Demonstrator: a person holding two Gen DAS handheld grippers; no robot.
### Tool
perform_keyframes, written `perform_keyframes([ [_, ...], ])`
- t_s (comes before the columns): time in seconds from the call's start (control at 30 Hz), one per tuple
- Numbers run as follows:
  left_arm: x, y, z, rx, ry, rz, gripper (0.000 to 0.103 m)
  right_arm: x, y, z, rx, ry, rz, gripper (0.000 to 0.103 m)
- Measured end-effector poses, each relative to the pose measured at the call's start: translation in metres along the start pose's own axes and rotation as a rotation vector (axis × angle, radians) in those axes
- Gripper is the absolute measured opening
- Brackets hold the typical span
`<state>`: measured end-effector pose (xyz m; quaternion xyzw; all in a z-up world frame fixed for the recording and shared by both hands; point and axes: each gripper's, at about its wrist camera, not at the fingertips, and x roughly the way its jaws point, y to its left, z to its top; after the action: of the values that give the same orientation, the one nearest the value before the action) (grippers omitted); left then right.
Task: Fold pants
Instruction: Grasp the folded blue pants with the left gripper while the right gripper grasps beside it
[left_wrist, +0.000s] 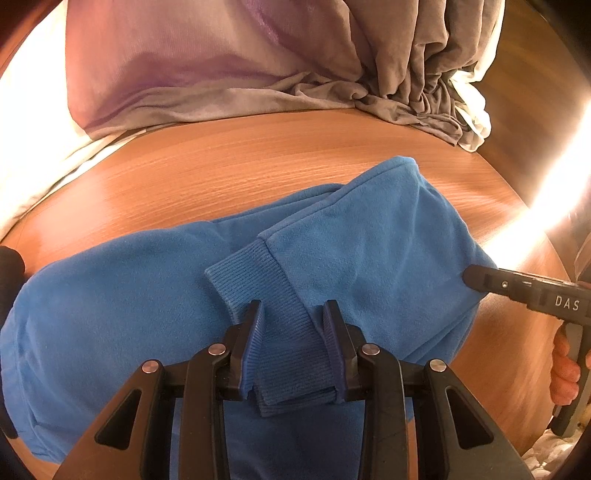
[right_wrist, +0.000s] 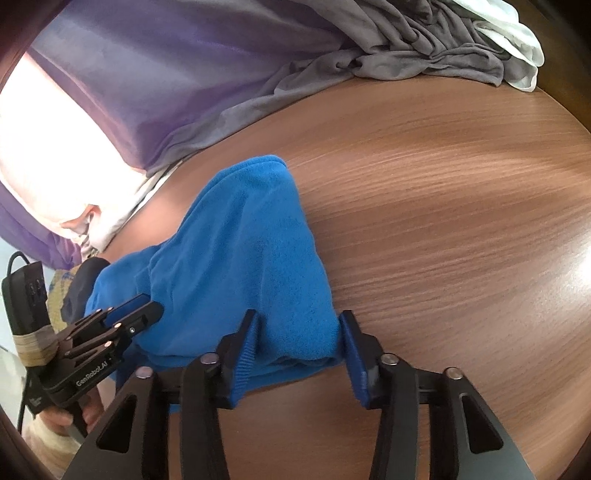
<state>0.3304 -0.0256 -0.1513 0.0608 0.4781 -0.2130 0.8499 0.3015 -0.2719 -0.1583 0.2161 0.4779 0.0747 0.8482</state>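
While the left claw (left_wrist: 293, 314) grips the ribbed cuff (left_wrist: 266, 291) and the right claw (right_wrist: 297, 325) pinches the 3 o'clock edge of the blue pants (left_wrist: 369, 236) on the bench (left_wrist: 240, 166), uneven lifting could skew the fold.

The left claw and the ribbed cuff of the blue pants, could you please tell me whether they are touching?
Touching: the left wrist view shows the left claw with both pads pressed against the ribbed cuff bunched between them.

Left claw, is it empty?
No, the left claw is shut on the ribbed cuff of the blue pants.
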Motion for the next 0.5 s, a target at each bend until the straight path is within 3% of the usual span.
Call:
perform_keyframes([
  [0.1,0.0,-0.002,-0.001,0.001,-0.01,0.008,0.033,-0.007,0.005,0.002,-0.01,-0.011,0.002,0.028],
  [0.23,-0.005,0.001,-0.002,-0.019,-0.037,0.007,0.035,-0.026,0.023,0.005,-0.068,-0.063,-0.016,0.026],
  [0.27,-0.008,0.002,-0.001,-0.034,-0.036,0.013,0.04,-0.031,0.03,0.006,-0.089,-0.08,-0.021,0.026],
  [0.4,-0.05,0.021,-0.012,-0.124,-0.096,0.133,0.041,-0.052,0.058,0.013,-0.151,-0.153,-0.015,0.025],
  [0.43,-0.059,0.028,-0.017,-0.133,-0.104,0.166,0.034,-0.055,0.063,0.014,-0.161,-0.167,-0.012,0.025],
  [0.47,-0.064,0.032,-0.019,-0.137,-0.103,0.192,0.02,-0.061,0.073,0.015,-0.182,-0.191,-0.011,0.025],
  [0.5,-0.068,0.04,-0.024,-0.139,-0.096,0.225,0.016,-0.064,0.082,0.015,-0.201,-0.209,-0.014,0.025],
])
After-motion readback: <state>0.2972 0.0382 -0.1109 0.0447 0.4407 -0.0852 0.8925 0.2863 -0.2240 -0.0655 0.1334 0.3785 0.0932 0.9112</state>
